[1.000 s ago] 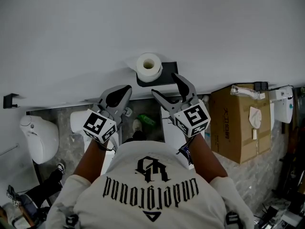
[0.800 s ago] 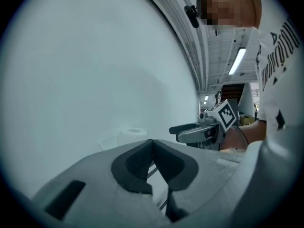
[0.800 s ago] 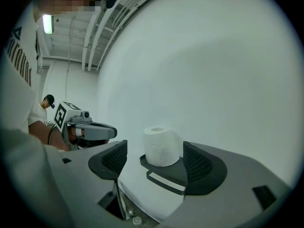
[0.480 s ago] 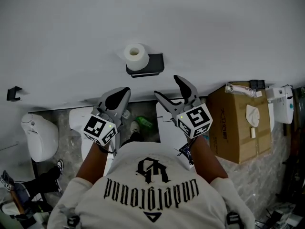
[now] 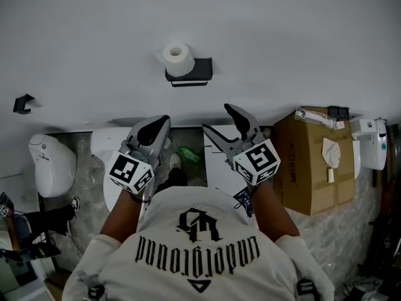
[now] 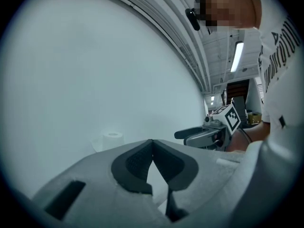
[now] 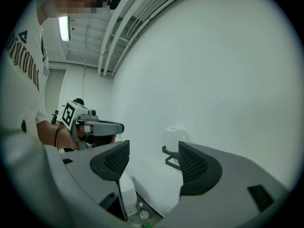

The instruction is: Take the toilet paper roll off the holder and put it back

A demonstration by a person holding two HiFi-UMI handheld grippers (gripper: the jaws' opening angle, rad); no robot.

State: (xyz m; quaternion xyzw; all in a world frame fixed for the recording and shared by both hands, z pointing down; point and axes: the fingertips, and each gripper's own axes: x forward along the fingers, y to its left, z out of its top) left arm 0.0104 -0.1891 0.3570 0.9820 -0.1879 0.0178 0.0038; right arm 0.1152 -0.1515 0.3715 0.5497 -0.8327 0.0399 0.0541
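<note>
A white toilet paper roll point(image 5: 177, 59) sits on a black wall holder point(image 5: 189, 73) on the white wall, in the upper middle of the head view. My left gripper point(image 5: 156, 125) is held below and left of it, well apart, jaws shut with nothing in them. My right gripper point(image 5: 222, 120) is below and right of the holder, jaws open and empty. The roll point(image 6: 112, 139) shows small beyond the closed left jaws point(image 6: 152, 148). In the right gripper view the roll point(image 7: 174, 138) and holder point(image 7: 170, 156) lie between the open pads point(image 7: 116, 159).
Below the wall stand a white toilet point(image 5: 52, 165) at left, a cardboard box point(image 5: 316, 162) at right, and a green bottle point(image 5: 187, 155) on the marbled floor. A small black hook point(image 5: 23, 102) sticks from the wall at left. A white dispenser point(image 5: 373, 143) hangs far right.
Both grippers have drawn back from the roll and holder, which now sit higher and farther off in the head view. The jaw states look unchanged.
</note>
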